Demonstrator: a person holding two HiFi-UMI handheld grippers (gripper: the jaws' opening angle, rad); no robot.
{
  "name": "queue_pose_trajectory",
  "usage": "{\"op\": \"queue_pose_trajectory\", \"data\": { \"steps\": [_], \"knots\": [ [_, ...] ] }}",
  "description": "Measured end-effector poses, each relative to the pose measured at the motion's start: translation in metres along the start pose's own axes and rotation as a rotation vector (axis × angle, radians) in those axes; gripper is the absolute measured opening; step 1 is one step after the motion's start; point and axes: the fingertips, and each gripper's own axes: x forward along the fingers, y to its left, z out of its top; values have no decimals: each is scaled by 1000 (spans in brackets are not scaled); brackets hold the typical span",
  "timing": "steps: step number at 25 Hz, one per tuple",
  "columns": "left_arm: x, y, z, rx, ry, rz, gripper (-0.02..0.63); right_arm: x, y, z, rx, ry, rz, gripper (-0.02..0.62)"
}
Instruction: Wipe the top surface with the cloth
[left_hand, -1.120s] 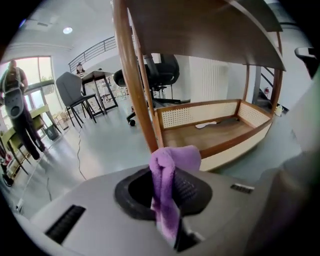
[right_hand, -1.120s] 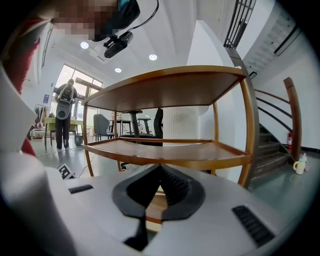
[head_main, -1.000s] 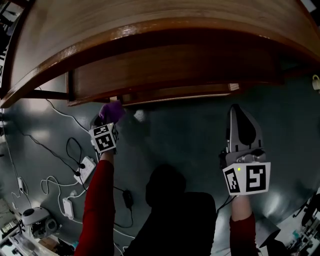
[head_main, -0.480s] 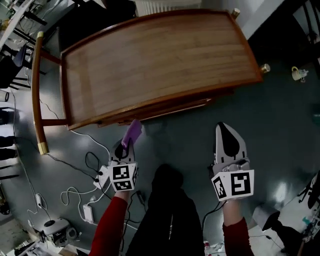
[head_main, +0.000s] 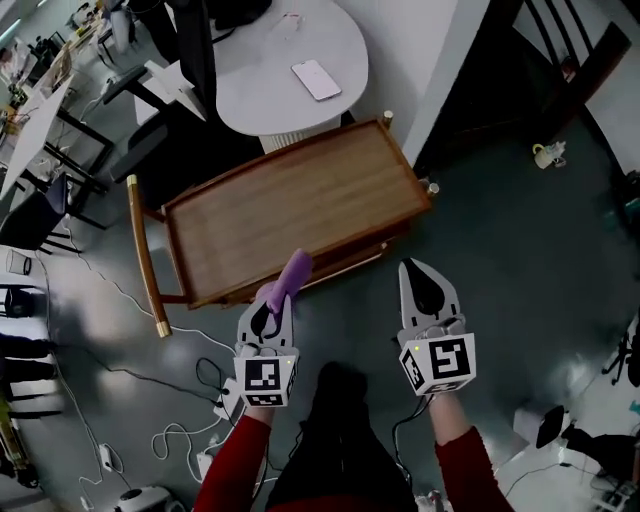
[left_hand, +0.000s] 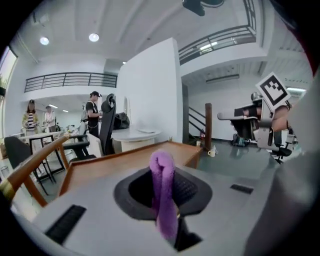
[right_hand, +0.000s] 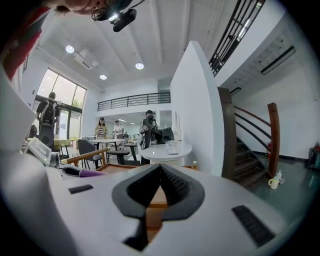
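Observation:
A wooden cart with a rimmed top surface (head_main: 290, 215) stands on the grey floor ahead of me. My left gripper (head_main: 272, 305) is shut on a purple cloth (head_main: 291, 276), which sticks out past the jaws toward the cart's near edge. In the left gripper view the cloth (left_hand: 163, 200) hangs folded between the jaws of the left gripper (left_hand: 165, 172), with the cart top (left_hand: 115, 162) beyond it. My right gripper (head_main: 413, 280) is shut with nothing in it and hovers over the floor just right of the cart's near corner. The right gripper (right_hand: 160, 167) faces the cart (right_hand: 112, 168).
A round white table (head_main: 250, 90) with a phone (head_main: 316, 80) stands behind the cart, next to a black chair (head_main: 190, 40). Cables and a power strip (head_main: 215, 400) lie on the floor at the left. A mug (head_main: 547, 155) sits by the staircase (head_main: 560, 60). People (left_hand: 93, 117) stand far off.
The view has pulled back and up, so the whole cart now shows. Both grippers rose from below the cart's edge to just in front of it, the left still holding the cloth.

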Motion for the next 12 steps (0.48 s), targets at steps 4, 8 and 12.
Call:
{"op": "queue_pose_trajectory", "data": {
  "steps": [4, 8, 12],
  "knots": [
    [2, -19, 55, 25, -81, -71, 57, -17, -4, 25, 13, -35, -40, 12],
    [-11, -50, 120, 86, -187, -155, 57, -45, -3, 55, 55, -84, -56, 12],
    [-27, -71, 163, 113, -256, -192, 57, -72, -1, 84, 50, -150, -71, 12]
  ]
}}
